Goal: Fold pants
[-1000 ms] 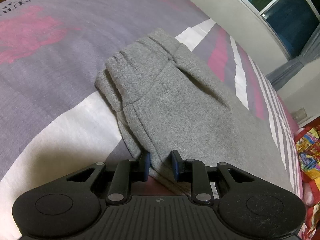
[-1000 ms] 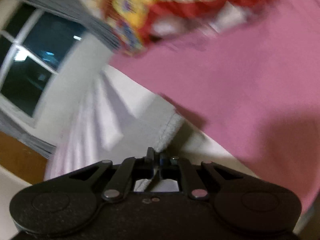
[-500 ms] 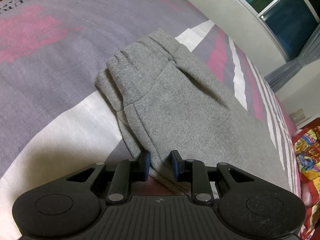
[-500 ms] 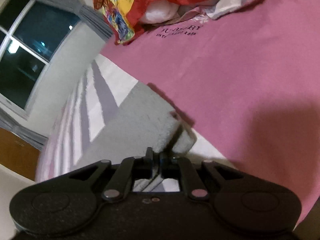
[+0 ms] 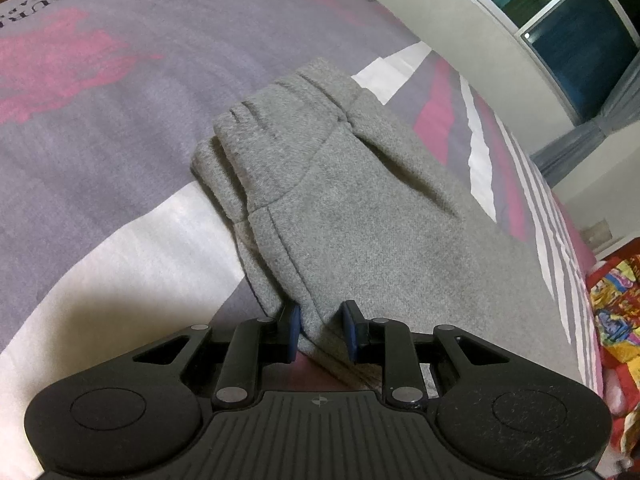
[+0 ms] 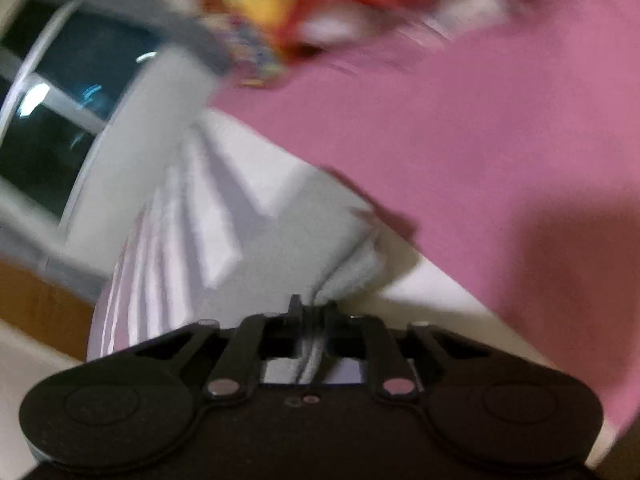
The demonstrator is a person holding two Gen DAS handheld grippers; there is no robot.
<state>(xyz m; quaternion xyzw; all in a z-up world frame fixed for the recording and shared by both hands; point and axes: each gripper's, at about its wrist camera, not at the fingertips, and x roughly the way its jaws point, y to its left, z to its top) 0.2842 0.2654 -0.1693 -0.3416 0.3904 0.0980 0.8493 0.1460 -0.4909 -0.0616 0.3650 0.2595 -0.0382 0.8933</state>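
Grey sweatpants (image 5: 360,208) lie folded lengthwise on the bed, with the waistband at the far end in the left wrist view. My left gripper (image 5: 320,320) is shut on the near edge of the pants, its blue pads (image 5: 294,320) pinching a fold of grey cloth. In the blurred right wrist view the other end of the pants (image 6: 304,232) bunches up toward my right gripper (image 6: 314,306). Its jaws are closing and a thin ridge of grey fabric is pinched between them.
The bedspread (image 5: 100,120) is purple, pink and white; in the right wrist view its pink part (image 6: 460,128) spreads to the right. A red and yellow patterned blanket (image 5: 616,300) lies at the bed's far end. A dark window (image 5: 580,40) and wall run alongside.
The right gripper has risen and rolled a little, pulling the grey hem up with it; its view is blurred now. The left gripper and the waistband end have not moved.
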